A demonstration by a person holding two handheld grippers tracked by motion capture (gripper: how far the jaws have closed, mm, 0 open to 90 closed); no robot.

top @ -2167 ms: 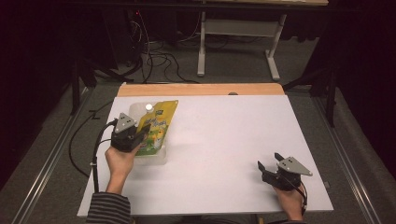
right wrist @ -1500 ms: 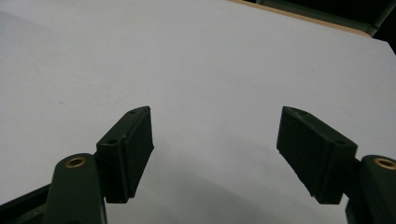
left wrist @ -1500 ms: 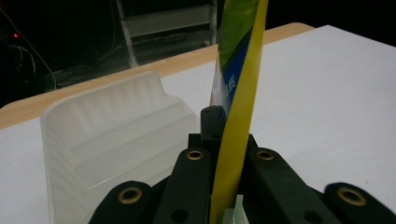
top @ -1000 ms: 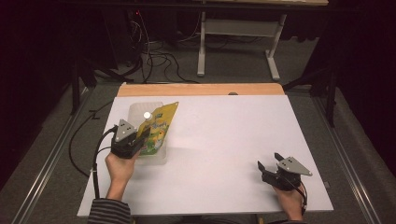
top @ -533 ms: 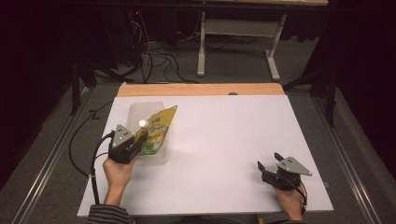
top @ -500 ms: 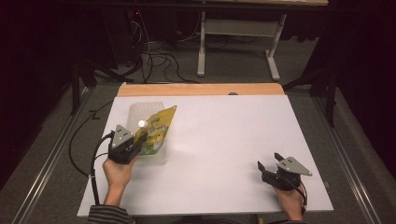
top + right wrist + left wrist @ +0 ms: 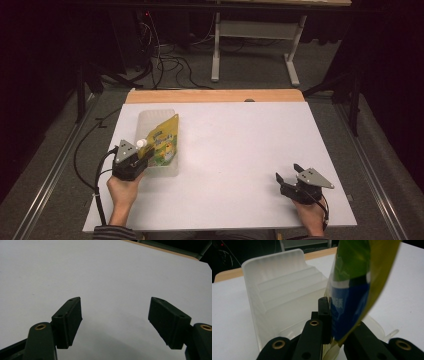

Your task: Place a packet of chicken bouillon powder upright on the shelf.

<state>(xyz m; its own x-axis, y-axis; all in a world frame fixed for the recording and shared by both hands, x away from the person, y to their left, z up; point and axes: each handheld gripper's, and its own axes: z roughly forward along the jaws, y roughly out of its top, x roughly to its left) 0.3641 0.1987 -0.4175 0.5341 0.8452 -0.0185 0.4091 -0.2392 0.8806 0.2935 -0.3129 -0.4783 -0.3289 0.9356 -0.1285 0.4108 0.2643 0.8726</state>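
Drawing the yellow pouch (image 7: pixel 164 145) back toward the table's (image 7: pixel 240 150) near-left corner, left gripper (image 7: pixel 329 315) clamped on it over the clear tray (image 7: pixel 172 167); right gripper (image 7: pixel 115 320) idle, jaws apart.

A tray (image 7: pixel 160 170) sits on the left part of the table (image 7: pixel 240 150), well back from the near edge. A pouch (image 7: pixel 162 142) leans over it, tilted, its lower end pinched in the left gripper (image 7: pixel 137 161) at the tray's near left corner. The right gripper (image 7: pixel 290 182) rests near the table's near right corner, well apart from the tray, jaws spread over bare tabletop.
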